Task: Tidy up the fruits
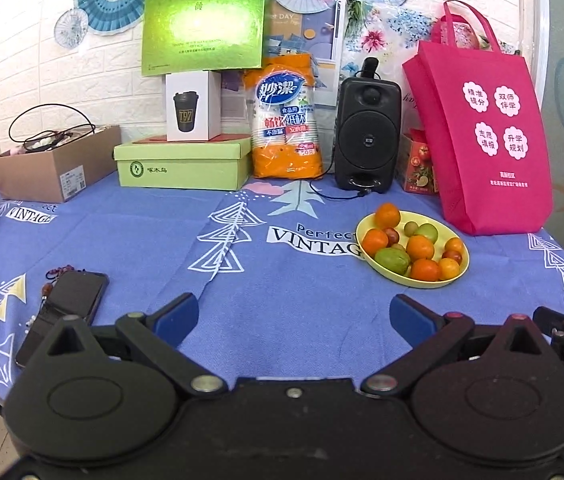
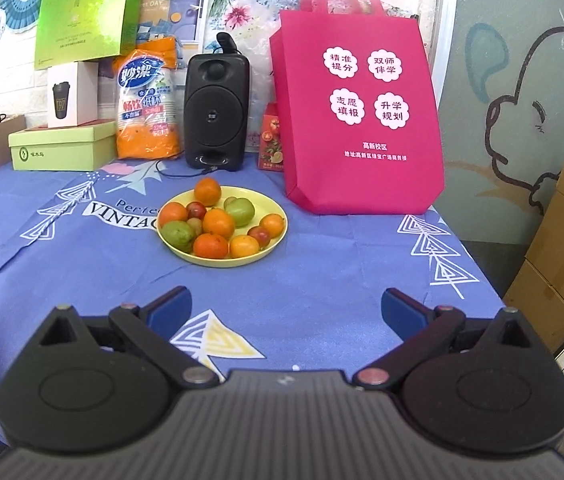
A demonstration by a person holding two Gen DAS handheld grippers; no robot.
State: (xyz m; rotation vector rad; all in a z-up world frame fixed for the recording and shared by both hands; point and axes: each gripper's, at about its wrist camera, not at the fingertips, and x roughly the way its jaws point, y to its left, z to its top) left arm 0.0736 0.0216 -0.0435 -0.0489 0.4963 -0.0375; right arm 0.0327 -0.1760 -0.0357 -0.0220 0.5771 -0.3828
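Yellow plate [image 2: 271, 240] of fruit at 12 o'clock: bring the wide-open, empty right tongs [image 2: 286, 308] squarely over one orange [image 2: 210, 245]; left tongs [image 1: 294, 316] likewise gape empty.

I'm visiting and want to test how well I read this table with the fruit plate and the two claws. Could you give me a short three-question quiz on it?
1. True or false: all the fruit lies on the yellow plate.
2. What stands directly to the right of the plate in the right wrist view? A) black speaker B) pink bag C) phone
3. Fill in: the left claw and right claw are both ____ and hold nothing.

Key: 1 true; 2 B; 3 open.
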